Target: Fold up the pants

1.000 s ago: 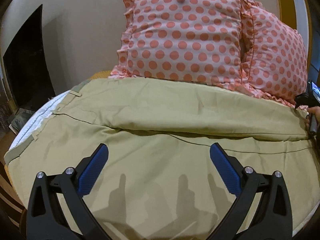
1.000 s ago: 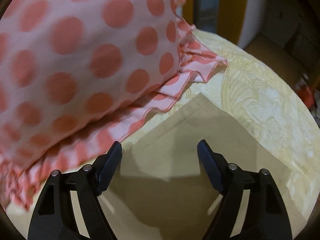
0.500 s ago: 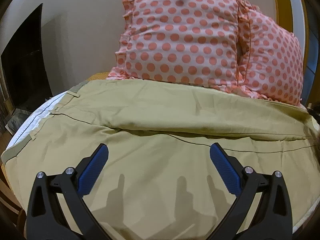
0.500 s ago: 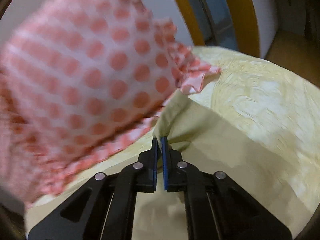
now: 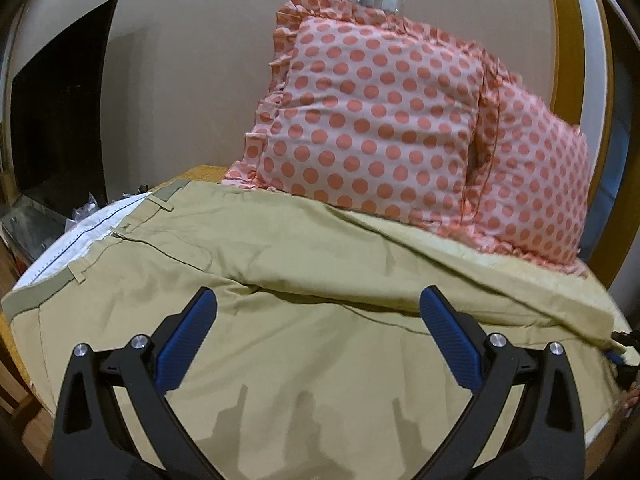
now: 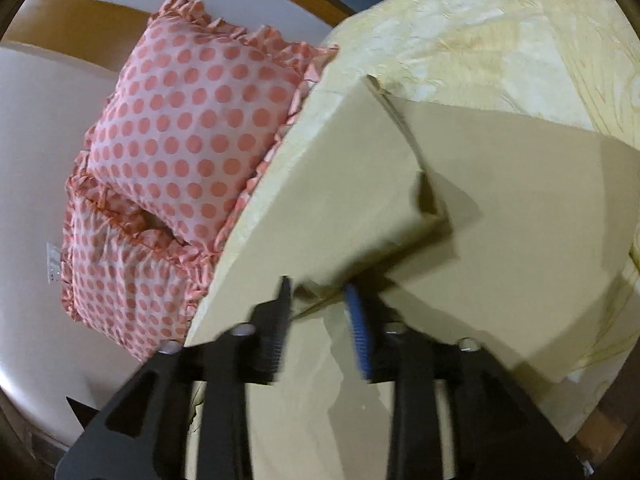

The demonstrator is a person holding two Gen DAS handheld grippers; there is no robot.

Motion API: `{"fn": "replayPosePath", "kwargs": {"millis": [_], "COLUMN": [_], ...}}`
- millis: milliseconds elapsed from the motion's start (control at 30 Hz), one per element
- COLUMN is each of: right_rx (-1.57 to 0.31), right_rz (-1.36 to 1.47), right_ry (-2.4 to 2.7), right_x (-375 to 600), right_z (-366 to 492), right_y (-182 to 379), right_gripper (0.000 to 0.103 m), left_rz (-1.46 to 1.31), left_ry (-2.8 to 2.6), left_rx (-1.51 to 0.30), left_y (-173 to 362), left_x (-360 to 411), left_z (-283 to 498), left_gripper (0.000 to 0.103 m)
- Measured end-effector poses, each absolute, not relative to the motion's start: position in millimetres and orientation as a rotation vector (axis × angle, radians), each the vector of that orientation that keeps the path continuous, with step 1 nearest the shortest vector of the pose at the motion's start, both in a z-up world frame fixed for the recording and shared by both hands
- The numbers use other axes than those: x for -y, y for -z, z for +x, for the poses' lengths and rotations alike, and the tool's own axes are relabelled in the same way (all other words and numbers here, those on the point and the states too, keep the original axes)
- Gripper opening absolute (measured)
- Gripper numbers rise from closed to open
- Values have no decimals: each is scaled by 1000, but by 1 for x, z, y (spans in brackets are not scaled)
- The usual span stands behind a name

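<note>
Khaki pants [image 5: 304, 264] lie spread across the bed, waistband with white lining at the left. My left gripper [image 5: 316, 320] is open and empty, hovering just above the seat of the pants. My right gripper [image 6: 320, 292] has its jaws partly apart around the hem of one pant leg [image 6: 348, 184], which is lifted off the bed and pulled over the other leg [image 6: 520, 208]. The view is blurred there. The right gripper also shows at the far right edge of the left wrist view [image 5: 618, 350], at the leg's end.
Two pink polka-dot pillows [image 5: 384, 128] lean on the wall behind the pants; they also show in the right wrist view [image 6: 180, 128]. The bed has a yellow patterned cover [image 6: 500, 32]. A dark cabinet [image 5: 60, 120] stands at the left.
My right gripper closed on the pant leg's hem by the pillow, lifted it and swung it away from the pillows toward the near leg; its jaws now stand slightly apart. The left gripper stayed open.
</note>
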State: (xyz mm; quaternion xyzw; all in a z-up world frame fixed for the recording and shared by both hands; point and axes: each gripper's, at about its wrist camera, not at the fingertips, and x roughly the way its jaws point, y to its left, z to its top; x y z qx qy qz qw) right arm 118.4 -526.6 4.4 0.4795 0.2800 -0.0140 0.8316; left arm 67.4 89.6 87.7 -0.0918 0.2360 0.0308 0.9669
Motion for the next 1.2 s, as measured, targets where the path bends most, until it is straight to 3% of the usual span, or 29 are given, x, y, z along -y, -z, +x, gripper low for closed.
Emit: {"fn": "replayPosePath", "kwargs": {"millis": [67, 167, 233, 267, 467, 633, 700, 833, 867, 933, 967, 1067, 1200], "right_rx": [-588, -603, -627, -632, -353, -321, -325, -330, -331, -332, -333, -312, -288], "right_rz": [1017, 965, 963, 974, 964, 975, 976, 975, 971, 957, 947, 925, 879], "right_ry": [45, 105, 82, 74, -75, -84, -80, -82, -81, -78, -79, -92, -65], "right_x": [526, 524, 529, 532, 541, 547, 548, 550, 550, 550, 549, 551, 558], "right_z": [123, 143, 154, 157, 89, 53, 54, 58, 59, 61, 65, 70, 57], "right_y": [-7, -9, -3, 1, -22, -19, -17, -13, -13, -13, -15, -26, -38], "right_gripper": [51, 47, 22, 2, 1, 1, 1, 1, 1, 1, 1, 1, 1], "left_rz": [-197, -212, -237, -256, -388, -429, -436, -454, -462, -502, -538, -586, -488], "left_ry": [-62, -11, 15, 19, 5, -42, -79, -163, -180, -180, -141, -104, -53], "left_rx": [-484, -492, -497, -501, -524, -662, -741, -869, -902, -944, -952, -881, -722], "left_y": [-90, -96, -100, -102, -107, -96, -85, -57, -49, -35, -29, -38, -84], "left_x": [-93, -97, -101, -103, -134, -151, -156, -164, -167, -173, -177, -185, -181], "left_z": [69, 77, 84, 87, 123, 190, 221, 266, 275, 289, 292, 270, 186], "left_gripper": [101, 101, 101, 101, 101, 98, 87, 79, 71, 38, 7, 4, 4]}}
